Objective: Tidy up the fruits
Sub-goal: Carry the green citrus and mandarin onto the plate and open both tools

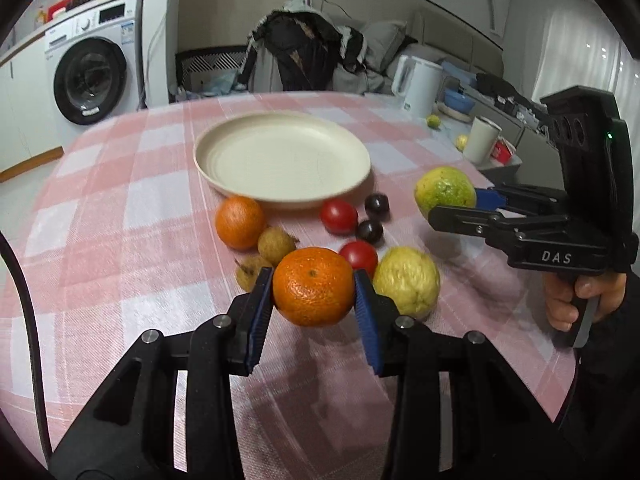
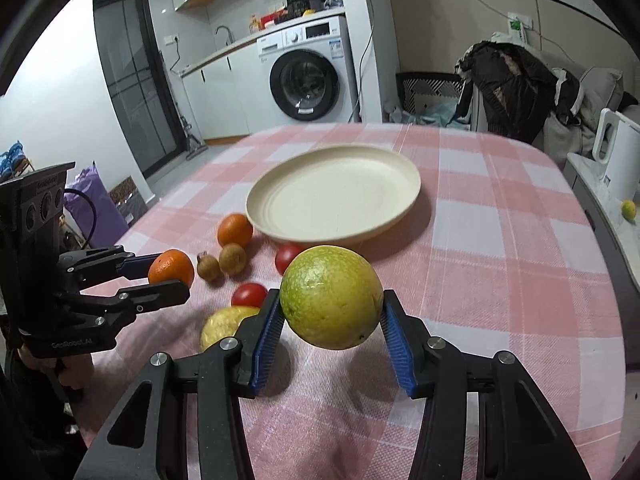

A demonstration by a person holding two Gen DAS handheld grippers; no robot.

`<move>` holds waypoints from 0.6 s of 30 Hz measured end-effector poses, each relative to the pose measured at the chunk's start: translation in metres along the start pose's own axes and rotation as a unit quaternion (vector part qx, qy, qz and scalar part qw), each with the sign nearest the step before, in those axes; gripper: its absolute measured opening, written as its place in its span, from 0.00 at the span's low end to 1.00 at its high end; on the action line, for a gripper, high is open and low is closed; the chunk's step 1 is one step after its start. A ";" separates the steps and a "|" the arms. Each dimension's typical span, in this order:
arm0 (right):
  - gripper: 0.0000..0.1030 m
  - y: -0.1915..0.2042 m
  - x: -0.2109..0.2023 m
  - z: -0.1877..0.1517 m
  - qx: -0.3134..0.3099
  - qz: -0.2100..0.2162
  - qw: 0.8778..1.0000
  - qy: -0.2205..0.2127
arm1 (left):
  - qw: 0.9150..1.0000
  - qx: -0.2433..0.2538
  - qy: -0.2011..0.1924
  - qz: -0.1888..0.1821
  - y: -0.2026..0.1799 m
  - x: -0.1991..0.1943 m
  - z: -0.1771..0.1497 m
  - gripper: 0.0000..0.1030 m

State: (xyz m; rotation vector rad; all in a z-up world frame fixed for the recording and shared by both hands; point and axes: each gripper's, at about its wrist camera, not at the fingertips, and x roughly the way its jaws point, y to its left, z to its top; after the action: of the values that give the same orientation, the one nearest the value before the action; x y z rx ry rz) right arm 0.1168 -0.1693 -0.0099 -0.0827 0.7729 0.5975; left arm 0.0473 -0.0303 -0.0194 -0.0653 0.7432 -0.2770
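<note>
Both tools loaded. Left tool (image 1: 314, 294) clamped on an orange (image 1: 313, 286), pads on opp sides at the widest part, fruit lifted off the worktop (image 1: 120, 240). Right tool (image 2: 330, 320) clamped on a green-yellow guava (image 2: 331, 297), same grip across the middle, also off the cloth.

Plate (image 1: 208, 160) sits empty behind the fruit pile, w/ the rest just in front of it: 2nd orange (image 1: 239, 222), 2 tomatoes, 2 dark grapes, 2 small brown fruits, yellow guava (image 1: 406, 280).

Handling, my guess: orange is light, skin gives a bit, ribbed pads should hold w/o slip. Guava prob heavier, firm, smooth skin, so keep the grip on the equator, don't over-squeeze, bruises easy. Tomatoes soft, grapes small & rolly, so go gentle
</note>
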 end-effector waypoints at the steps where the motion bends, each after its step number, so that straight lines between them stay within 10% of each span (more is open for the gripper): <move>1: 0.48 0.000 -0.002 0.003 0.001 -0.001 1.000 -0.006 | 1.000 -0.002 -0.006 0.002 0.001 -0.002 0.002 0.35; 18: 0.48 -0.003 0.006 0.044 0.024 -0.004 0.999 -0.039 | 0.997 -0.010 -0.063 0.044 0.006 -0.001 0.049 0.35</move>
State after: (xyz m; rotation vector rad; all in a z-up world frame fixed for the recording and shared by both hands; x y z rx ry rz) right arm 0.1497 -0.1560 0.0176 -0.0183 0.7112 0.5712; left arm 0.0813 -0.0263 0.0165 -0.0681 0.6215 -0.1792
